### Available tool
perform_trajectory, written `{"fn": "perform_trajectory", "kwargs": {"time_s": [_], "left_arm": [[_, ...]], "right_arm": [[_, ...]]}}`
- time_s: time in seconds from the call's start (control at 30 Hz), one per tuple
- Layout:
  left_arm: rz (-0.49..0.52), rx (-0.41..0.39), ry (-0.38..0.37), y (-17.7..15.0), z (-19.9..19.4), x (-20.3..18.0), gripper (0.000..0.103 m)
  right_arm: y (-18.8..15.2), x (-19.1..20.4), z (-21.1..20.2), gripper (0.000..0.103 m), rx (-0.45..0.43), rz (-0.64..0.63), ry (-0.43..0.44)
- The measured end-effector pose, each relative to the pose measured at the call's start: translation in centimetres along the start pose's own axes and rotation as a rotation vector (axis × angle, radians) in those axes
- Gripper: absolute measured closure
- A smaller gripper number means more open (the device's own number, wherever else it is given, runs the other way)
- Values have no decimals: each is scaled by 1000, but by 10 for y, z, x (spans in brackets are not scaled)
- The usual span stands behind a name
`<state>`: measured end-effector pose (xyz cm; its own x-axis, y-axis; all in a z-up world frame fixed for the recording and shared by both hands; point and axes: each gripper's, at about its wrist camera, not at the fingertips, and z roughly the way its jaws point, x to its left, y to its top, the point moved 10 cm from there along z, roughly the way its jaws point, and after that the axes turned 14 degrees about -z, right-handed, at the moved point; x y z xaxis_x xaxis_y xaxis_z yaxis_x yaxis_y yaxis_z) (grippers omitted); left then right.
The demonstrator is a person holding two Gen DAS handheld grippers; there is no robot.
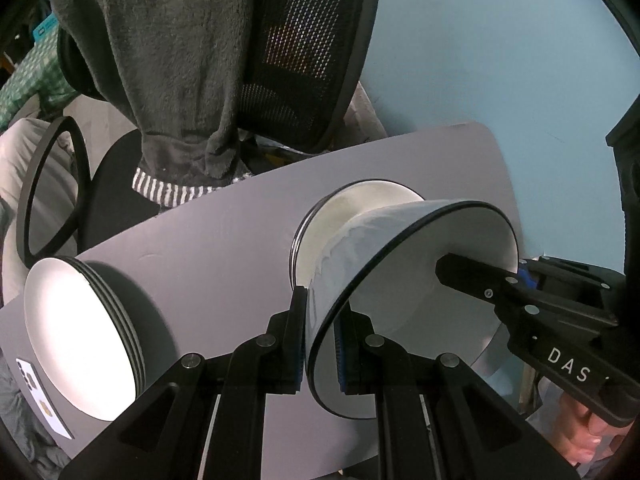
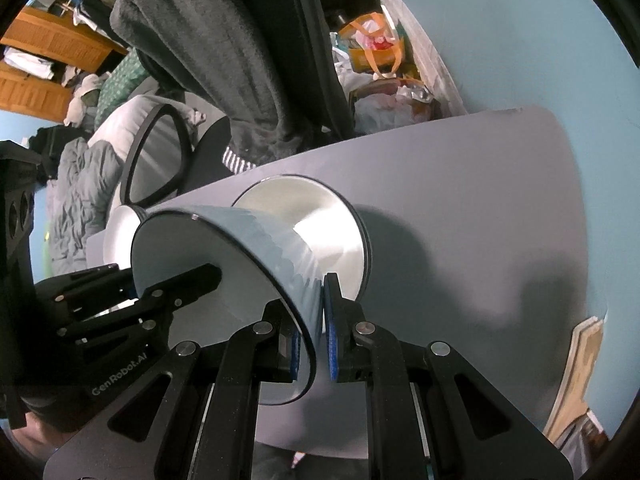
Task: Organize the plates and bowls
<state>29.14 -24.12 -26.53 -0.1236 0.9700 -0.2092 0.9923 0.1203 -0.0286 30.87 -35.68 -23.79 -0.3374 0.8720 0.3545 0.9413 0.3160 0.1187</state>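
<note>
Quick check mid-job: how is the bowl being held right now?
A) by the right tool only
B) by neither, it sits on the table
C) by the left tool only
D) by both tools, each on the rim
D: the left tool and right tool each clamp the bowl at its rim.

Your fisheye bends and darkens both frames at the rim. Glare blows out the stacked white plates (image 1: 76, 332); dark soft shadows cross the grey tabletop (image 2: 500, 248). The tilted blue-glazed bowl (image 2: 276, 248) smears slightly.
</note>
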Motion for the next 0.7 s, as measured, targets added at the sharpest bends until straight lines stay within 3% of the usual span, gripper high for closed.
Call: {"fn": "perform_trajectory", "kwargs": {"time_s": [0.7], "left_arm": [[37,69,13,4,9,-3,89]], "right_arm": [[5,-18,9,92,49,34,12]]}}
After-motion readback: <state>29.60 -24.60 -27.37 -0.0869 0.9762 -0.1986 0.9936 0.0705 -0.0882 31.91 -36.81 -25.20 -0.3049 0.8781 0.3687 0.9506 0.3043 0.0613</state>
